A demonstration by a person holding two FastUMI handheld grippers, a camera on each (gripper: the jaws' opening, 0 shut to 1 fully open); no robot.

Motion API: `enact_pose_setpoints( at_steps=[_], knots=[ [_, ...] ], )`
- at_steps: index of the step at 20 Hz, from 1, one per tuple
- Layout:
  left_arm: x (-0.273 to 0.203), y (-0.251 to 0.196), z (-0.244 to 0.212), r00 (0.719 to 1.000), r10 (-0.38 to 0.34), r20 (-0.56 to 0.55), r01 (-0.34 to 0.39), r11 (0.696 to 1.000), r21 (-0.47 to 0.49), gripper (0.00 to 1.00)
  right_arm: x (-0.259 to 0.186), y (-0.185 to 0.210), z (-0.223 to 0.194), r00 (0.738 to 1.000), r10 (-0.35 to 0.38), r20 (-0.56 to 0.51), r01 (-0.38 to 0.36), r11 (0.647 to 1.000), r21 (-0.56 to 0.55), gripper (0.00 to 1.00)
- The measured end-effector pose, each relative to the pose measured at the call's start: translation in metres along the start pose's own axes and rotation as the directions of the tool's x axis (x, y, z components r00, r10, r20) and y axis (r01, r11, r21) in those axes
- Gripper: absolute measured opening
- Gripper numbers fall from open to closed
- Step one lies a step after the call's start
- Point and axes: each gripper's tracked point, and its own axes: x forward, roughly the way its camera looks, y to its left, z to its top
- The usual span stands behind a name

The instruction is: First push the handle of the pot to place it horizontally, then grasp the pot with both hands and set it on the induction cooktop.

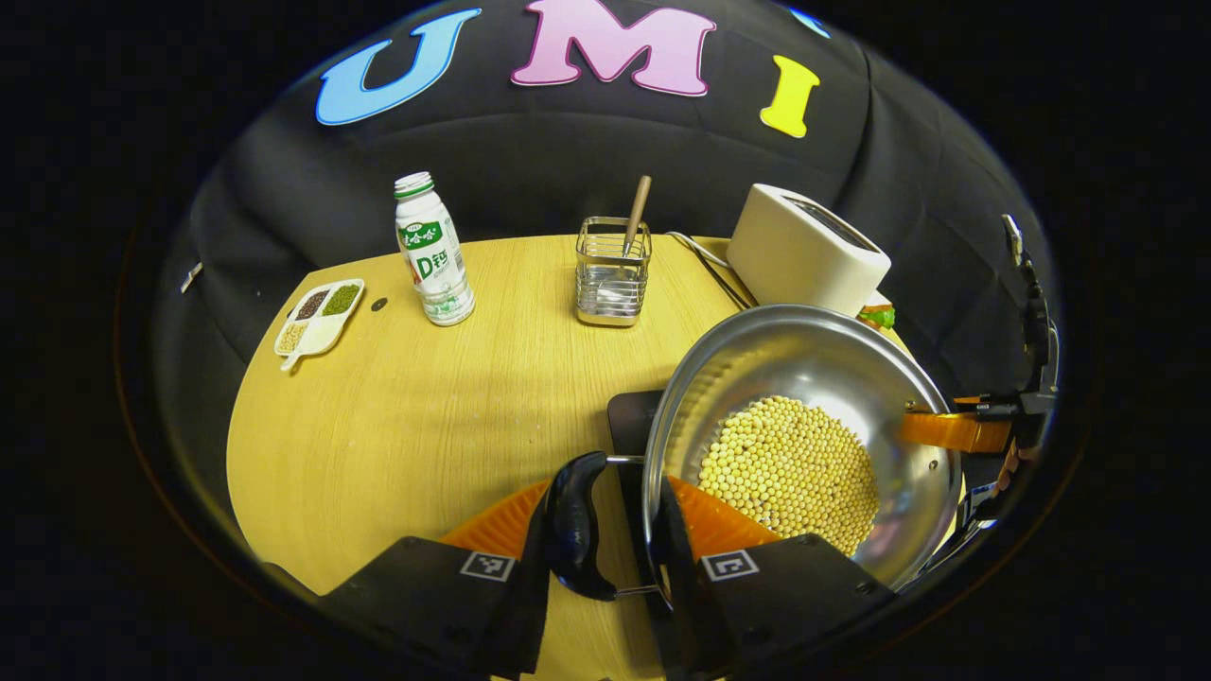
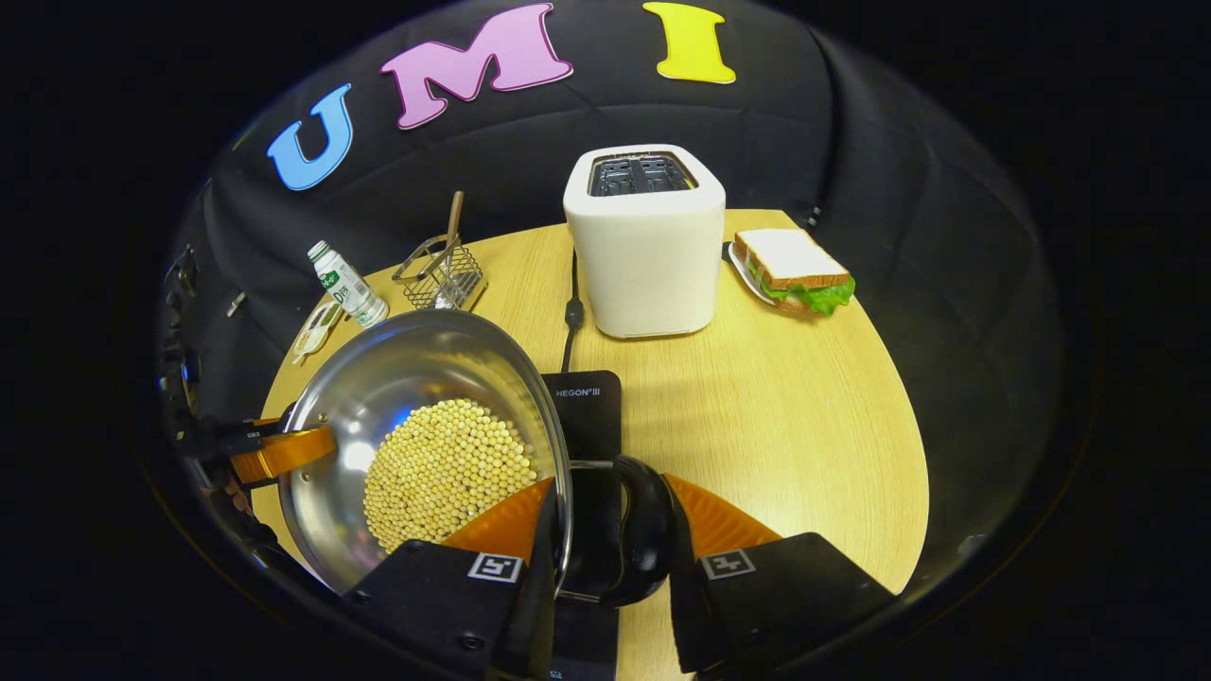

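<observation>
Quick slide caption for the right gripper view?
Right gripper shut on pot handle; bean-filled pot over the cooktop, toaster behind.

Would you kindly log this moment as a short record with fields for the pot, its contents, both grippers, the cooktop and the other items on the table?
pot: steel pot, held by its two side handles, over the black induction cooktop; contact with it cannot be told
contents: pale yellow beans
left gripper: left gripper shut on the pot's black handle
right gripper: right gripper shut on the opposite handle
table: round wooden table
other items: toaster, sandwich, bottle, wire holder, divided dish
</observation>
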Motion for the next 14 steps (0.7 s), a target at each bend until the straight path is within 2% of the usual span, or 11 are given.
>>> enact_pose_setpoints(
  at_steps=[3,6,7,8,10,11,12,13,14],
  knots=[
    [0.0006,-0.0003,-0.0020,1.000,0.002,-0.007,-0.002,1.000,0.000,0.60,0.0005,-0.0004,-0.0003,1.000,0.001,0.000,-0.001,1.000,0.003,0.53],
    [0.0008,-0.0003,-0.0017,1.000,0.003,-0.010,-0.003,1.000,-0.001,0.60,0.0011,-0.0011,-0.0001,1.000,-0.004,0.002,0.004,1.000,0.004,0.57],
    [0.0009,-0.0002,-0.0033,1.000,0.006,-0.016,-0.006,1.000,0.003,0.61,0.0009,-0.0013,-0.0003,1.000,-0.009,0.003,0.009,1.000,0.003,0.54],
    [0.0009,-0.0007,-0.0025,1.000,0.011,-0.016,-0.011,1.000,0.012,0.62,0.0017,-0.0027,-0.0008,1.000,-0.021,0.005,0.021,1.000,0.003,0.61],
    [-0.0006,-0.0023,0.0014,1.000,0.021,0.003,-0.021,0.999,0.050,0.65,0.0024,-0.0051,-0.0029,0.999,-0.039,0.003,0.039,0.999,-0.001,0.67],
    [0.0001,-0.0030,0.0032,1.000,0.024,0.018,-0.025,0.997,0.067,0.76,0.0014,-0.0043,-0.0043,0.999,-0.036,0.003,0.036,0.999,-0.001,0.75],
    [-0.0001,-0.0030,0.0048,0.999,0.033,0.032,-0.036,0.996,0.078,0.86,0.0028,-0.0039,-0.0034,1.000,-0.030,0.006,0.030,1.000,0.001,0.92],
    [-0.0015,-0.0050,0.0057,0.999,0.026,0.038,-0.029,0.996,0.081,0.98,0.0007,-0.0030,-0.0046,0.999,-0.035,0.009,0.035,0.999,-0.001,1.00],
    [-0.0025,-0.0069,0.0064,0.999,0.025,0.041,-0.028,0.996,0.081,0.98,-0.0012,-0.0038,-0.0030,0.999,-0.039,0.016,0.039,0.999,-0.002,0.99]
  ],
)
